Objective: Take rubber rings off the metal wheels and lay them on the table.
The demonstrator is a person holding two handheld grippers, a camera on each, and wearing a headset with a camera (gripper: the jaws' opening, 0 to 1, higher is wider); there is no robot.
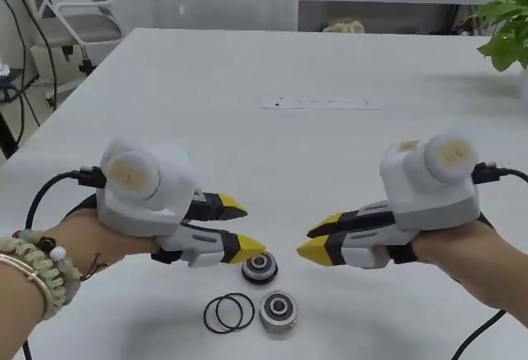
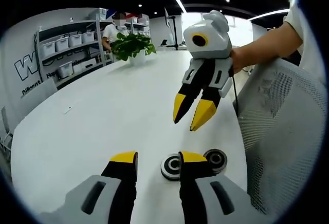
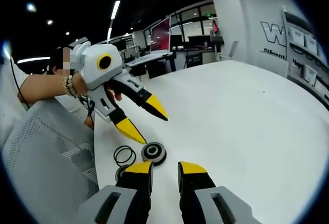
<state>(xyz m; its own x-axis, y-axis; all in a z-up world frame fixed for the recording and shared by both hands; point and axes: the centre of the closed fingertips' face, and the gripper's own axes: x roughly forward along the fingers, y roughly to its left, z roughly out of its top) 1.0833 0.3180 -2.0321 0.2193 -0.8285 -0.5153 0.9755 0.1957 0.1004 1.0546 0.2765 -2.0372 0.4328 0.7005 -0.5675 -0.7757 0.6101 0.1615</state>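
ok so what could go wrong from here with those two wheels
The far wheel sits loose on the smooth table, right by the open jaws of the left gripper; a glancing pinch could skid it away. The two rings lying by the near wheel could get dragged along. The right gripper, also open, points at the same spot, so the tips might clash.

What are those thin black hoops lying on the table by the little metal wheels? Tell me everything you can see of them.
Two thin black rings, rubber by the look, matte and plain. They lie flat on the white table, overlapping each other like linked circles, just left of the nearer metal wheel in the head view. Whether they touch it is unclear. Both are loose, off any wheel, and nothing holds them.
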